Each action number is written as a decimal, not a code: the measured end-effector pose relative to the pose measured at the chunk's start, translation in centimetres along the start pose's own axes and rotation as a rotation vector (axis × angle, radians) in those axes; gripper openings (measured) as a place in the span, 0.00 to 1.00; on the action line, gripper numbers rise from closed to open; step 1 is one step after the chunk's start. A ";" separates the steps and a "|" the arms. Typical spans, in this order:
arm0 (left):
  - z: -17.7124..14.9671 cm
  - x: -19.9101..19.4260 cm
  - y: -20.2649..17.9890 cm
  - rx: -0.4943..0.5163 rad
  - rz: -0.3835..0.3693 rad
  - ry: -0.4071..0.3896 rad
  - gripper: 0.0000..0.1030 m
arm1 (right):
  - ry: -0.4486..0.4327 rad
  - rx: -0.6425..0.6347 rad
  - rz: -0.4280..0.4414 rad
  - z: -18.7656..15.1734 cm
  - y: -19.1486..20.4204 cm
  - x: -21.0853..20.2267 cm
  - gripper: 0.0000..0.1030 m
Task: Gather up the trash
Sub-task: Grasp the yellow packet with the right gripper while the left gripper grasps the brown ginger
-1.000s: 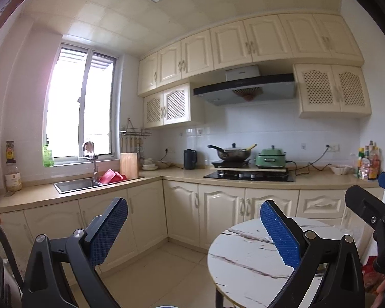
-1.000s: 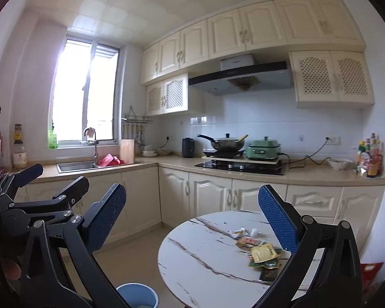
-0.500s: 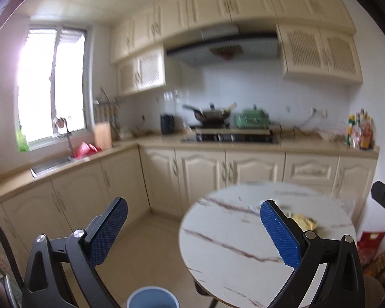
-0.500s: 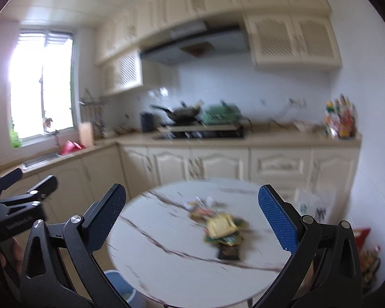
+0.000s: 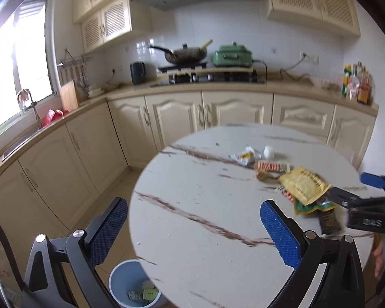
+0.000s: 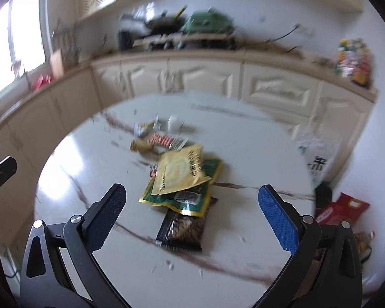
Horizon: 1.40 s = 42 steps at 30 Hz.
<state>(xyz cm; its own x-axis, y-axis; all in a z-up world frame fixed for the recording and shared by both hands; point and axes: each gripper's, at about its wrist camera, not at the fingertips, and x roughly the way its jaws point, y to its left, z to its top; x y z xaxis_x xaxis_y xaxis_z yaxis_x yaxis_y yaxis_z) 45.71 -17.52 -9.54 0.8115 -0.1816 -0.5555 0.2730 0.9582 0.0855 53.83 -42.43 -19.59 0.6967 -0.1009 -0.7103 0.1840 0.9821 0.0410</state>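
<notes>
The round bench (image 6: 95, 169) is white marble with brown veins. On it, a yellow packet (image 6: 179, 172) overlaps a green, gold-edged packet (image 6: 205, 202), and a black packet (image 6: 184, 231) lies at six o'clock of them. The fingers (image 6: 274, 218) carry blue textured pads on black frames. A pale blue bin (image 5: 123, 279) stands on the floor; the cabinets (image 5: 177, 118) are cream.
</notes>
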 end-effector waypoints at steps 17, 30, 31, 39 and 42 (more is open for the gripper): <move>5.0 10.2 0.3 -0.010 -0.066 0.096 0.99 | 0.193 -0.121 0.089 1.4 0.4 11.0 0.70; 6.5 14.2 -1.3 0.007 -0.173 0.159 0.99 | 0.134 -0.075 0.158 1.6 -2.0 9.4 0.55; 6.5 14.5 -1.6 0.010 -0.182 0.167 0.99 | 0.127 -0.051 0.175 1.6 -2.6 9.1 0.55; 7.8 19.9 -5.7 0.031 -0.305 0.227 0.97 | 0.067 0.046 0.206 1.7 -5.5 7.8 0.55; 8.0 22.2 -7.0 0.059 -0.303 0.263 0.90 | 0.060 0.058 0.207 1.7 -6.1 7.7 0.55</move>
<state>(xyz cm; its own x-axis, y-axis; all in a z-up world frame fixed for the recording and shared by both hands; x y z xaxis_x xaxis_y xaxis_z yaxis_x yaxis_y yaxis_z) 65.91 -30.04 -15.85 0.5318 -0.3839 -0.7548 0.5151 0.8541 -0.0715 59.28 -49.46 -24.11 0.6818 0.1135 -0.7227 0.0817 0.9699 0.2294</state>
